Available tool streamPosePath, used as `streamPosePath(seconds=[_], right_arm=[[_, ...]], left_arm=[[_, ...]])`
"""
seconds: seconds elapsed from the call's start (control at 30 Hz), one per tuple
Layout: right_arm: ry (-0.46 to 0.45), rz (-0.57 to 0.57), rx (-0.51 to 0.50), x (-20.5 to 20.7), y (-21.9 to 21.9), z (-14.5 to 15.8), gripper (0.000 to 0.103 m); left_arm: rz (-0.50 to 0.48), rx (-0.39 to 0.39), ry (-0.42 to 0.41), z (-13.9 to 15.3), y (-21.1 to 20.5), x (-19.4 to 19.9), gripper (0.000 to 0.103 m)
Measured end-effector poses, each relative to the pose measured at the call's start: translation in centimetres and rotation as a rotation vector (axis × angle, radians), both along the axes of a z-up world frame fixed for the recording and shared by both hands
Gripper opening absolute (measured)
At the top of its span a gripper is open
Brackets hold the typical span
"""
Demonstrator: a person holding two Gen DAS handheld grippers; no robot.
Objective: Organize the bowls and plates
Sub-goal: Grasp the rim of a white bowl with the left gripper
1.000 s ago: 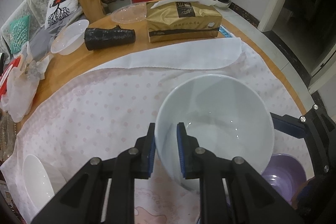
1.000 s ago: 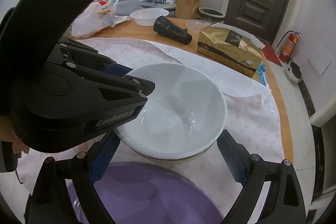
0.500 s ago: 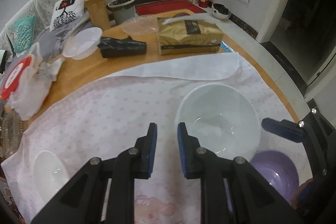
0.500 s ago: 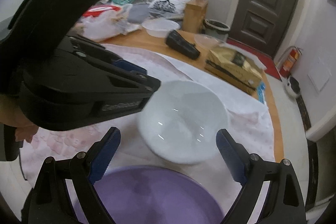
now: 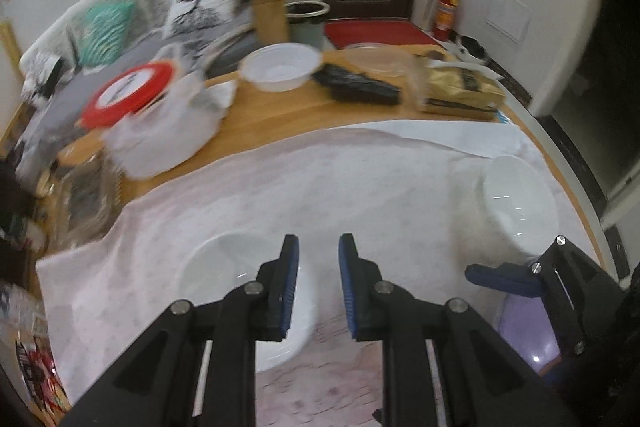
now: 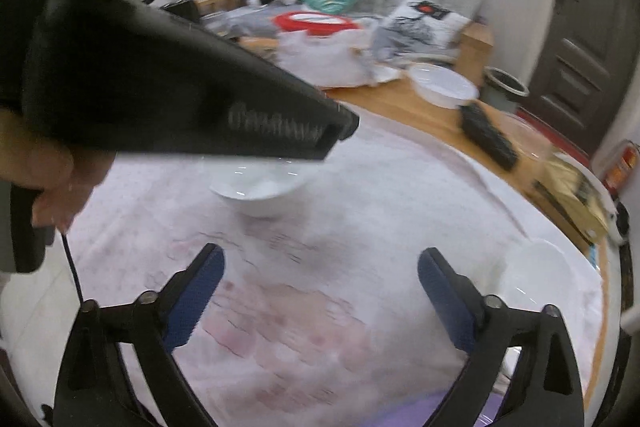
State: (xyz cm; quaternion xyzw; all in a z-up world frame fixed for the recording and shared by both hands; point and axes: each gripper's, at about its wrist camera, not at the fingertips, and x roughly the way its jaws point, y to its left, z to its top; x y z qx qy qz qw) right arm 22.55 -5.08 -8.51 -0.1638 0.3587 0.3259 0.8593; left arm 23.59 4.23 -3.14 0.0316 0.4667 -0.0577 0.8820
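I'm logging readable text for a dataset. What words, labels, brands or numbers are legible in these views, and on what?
Nothing can be read for certain.
Left claw, raised lettering on its side in the right wrist view: blurred, unreadable.
Gold package, dark label: too blurred to read.
Red-rimmed lid, white centre: marks smeared by motion.
Fire extinguisher, label: too small.
Cushion, print: a picture, with no words legible.

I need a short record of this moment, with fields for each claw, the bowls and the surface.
left claw: open, empty, above the near white bowl
right claw: open wide, empty
far white bowl: on the cloth, near the table edge
purple dish: under the right claw
surface: pink dotted cloth on a wooden table
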Motion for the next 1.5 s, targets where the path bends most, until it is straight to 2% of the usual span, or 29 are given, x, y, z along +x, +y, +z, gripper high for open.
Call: streamPosePath(seconds=[0.2, 0.4, 0.6, 0.9, 1.1, 1.2, 1.5], right_arm=[[0.007, 0.073, -0.061, 0.1, 5.4, -2.1, 0.099], [-0.020, 0.078, -0.111, 0.6, 8.6, -4.4, 0.099], [0.000, 0.022, -0.115, 2.5, 9.5, -5.9, 0.099], [-0.057, 0.024, -0.124, 3.9, 11.1, -6.7, 0.099], [-0.037, 0.017, -0.089, 5.0, 11.1, -7.0, 0.099], [-0.020, 0.015, -0.056, 5.2, 11.0, -6.9, 0.099], [-0.007, 0.006, -0.034, 5.4, 11.0, -7.0, 0.098]], left_arm=[[0.087, -0.036, 0.017, -1.6, 6.4, -0.9, 0.018], [0.129, -0.074, 0.071, -4.3, 9.9, -0.9, 0.019], [0.146, -0.103, 0.095, -6.3, 11.3, -0.5, 0.019], [0.156, -0.143, 0.108, -8.1, 12.4, 0.5, 0.019], [0.143, -0.158, 0.103, -8.6, 12.3, 0.8, 0.012], [0.131, -0.141, 0.105, -8.8, 11.8, 1.0, 0.008], [0.131, -0.142, 0.102, -8.9, 11.7, 1.0, 0.008]])
